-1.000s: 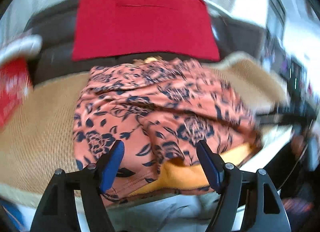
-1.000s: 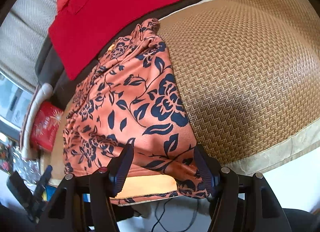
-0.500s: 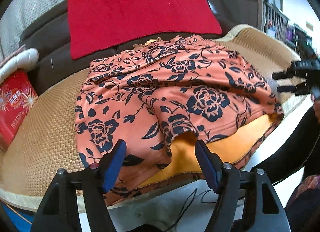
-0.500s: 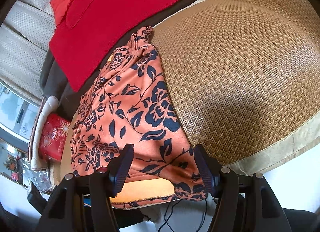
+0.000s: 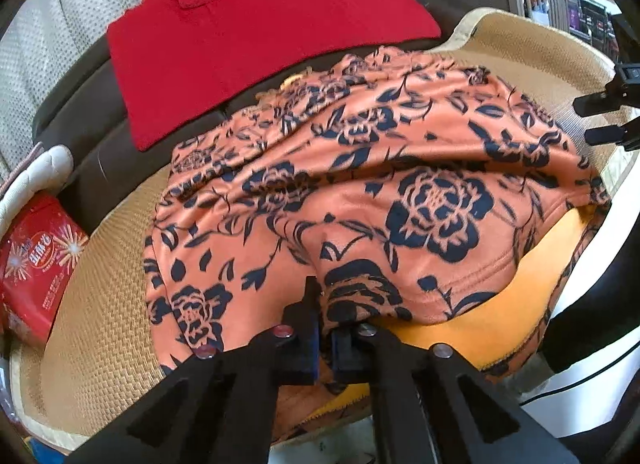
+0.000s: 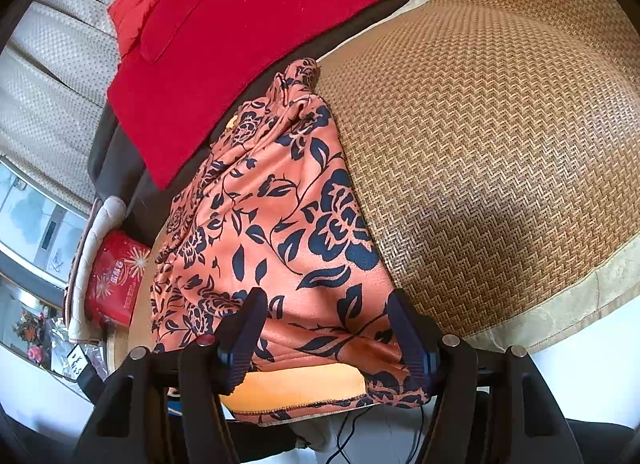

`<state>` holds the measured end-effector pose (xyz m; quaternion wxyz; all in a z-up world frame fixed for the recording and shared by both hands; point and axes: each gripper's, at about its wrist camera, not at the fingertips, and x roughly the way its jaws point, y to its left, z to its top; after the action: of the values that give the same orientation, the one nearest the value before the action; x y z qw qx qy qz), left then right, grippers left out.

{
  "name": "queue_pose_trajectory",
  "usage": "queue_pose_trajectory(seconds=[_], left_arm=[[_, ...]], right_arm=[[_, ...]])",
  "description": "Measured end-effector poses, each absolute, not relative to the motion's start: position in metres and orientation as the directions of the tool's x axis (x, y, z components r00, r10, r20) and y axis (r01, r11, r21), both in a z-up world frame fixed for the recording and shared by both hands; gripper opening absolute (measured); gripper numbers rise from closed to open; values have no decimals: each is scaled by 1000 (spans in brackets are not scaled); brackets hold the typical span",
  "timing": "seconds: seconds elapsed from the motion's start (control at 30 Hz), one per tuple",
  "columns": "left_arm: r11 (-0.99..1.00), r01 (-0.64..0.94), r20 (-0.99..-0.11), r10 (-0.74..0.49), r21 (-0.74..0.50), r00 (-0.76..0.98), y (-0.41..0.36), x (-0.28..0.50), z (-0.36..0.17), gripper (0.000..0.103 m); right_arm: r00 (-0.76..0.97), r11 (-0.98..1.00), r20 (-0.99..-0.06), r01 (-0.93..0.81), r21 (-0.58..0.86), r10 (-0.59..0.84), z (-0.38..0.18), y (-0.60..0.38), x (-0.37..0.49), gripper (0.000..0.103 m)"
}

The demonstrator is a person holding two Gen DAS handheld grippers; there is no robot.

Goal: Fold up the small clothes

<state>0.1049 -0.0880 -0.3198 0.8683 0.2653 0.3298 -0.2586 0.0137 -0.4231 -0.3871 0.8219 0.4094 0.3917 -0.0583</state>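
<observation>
An orange garment with dark blue flowers [image 5: 360, 192] lies rumpled on a woven straw mat [image 5: 100, 324], its plain orange lining showing at the near hem. My left gripper [image 5: 325, 338] is shut on a pinch of the garment's near edge. In the right wrist view the same garment [image 6: 280, 232] lies left of the bare mat [image 6: 500, 144]. My right gripper [image 6: 326, 334] is open, its fingers straddling the garment's near right corner above the hem. The right gripper also shows at the right edge of the left wrist view [image 5: 608, 116].
A red cloth [image 5: 256, 28] lies over the dark sofa back behind the mat. A red box [image 5: 36, 264] sits at the mat's left end beside a white cushion [image 5: 36, 172]. The mat's pale border [image 6: 560, 316] marks the near edge, with cables hanging below.
My left gripper has moved forward and closed on the garment's near edge; it was open before. The right gripper has stayed open over the right corner.
</observation>
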Motion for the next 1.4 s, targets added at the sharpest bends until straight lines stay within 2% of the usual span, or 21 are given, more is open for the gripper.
queue_pose_trajectory(seconds=[0.2,0.33,0.47,0.57,0.6,0.67,0.7,0.73,0.83,1.0,1.1,1.2,1.4], left_arm=[[645,691,-696,-332,325,637,-69,58,-305,3],[590,709,-726,-280,386,628,-44,24,-307,3],[623,678,-744,-219,391,631,-38,34,-301,6],[628,688,-765,-221,362,605,-40,38,-300,6],[628,698,-773,-232,344,590,-39,36,-299,11],[631,710,-785,-249,314,568,-37,34,-297,33],[635,709,-784,-256,305,566,-35,35,-295,48],[642,707,-780,-263,298,568,-33,34,-293,53],[676,696,-778,-292,244,556,-25,42,-284,54],[780,602,-775,-271,170,570,-8,72,-272,56],[840,527,-788,-235,130,569,1,92,-272,64],[888,447,-821,-171,112,545,8,114,-283,69],[951,298,-927,-39,80,374,12,147,-330,69]], right_arm=[[697,656,-679,406,637,228,-386,-424,13,67],[704,646,-670,402,649,235,-386,-425,14,67],[694,643,-673,398,654,255,-389,-422,21,67],[680,654,-683,392,647,268,-389,-417,28,67],[676,659,-687,392,642,267,-390,-416,29,67],[669,663,-695,398,635,264,-392,-416,28,67],[665,661,-699,404,632,263,-393,-417,28,67],[659,658,-705,413,630,261,-396,-420,27,67],[642,637,-723,451,625,254,-406,-428,21,67],[619,630,-740,470,618,263,-414,-432,21,67],[558,651,-787,498,572,265,-424,-426,26,67],[506,684,-825,511,521,251,-432,-419,32,67],[467,743,-863,506,439,192,-437,-403,36,70]])
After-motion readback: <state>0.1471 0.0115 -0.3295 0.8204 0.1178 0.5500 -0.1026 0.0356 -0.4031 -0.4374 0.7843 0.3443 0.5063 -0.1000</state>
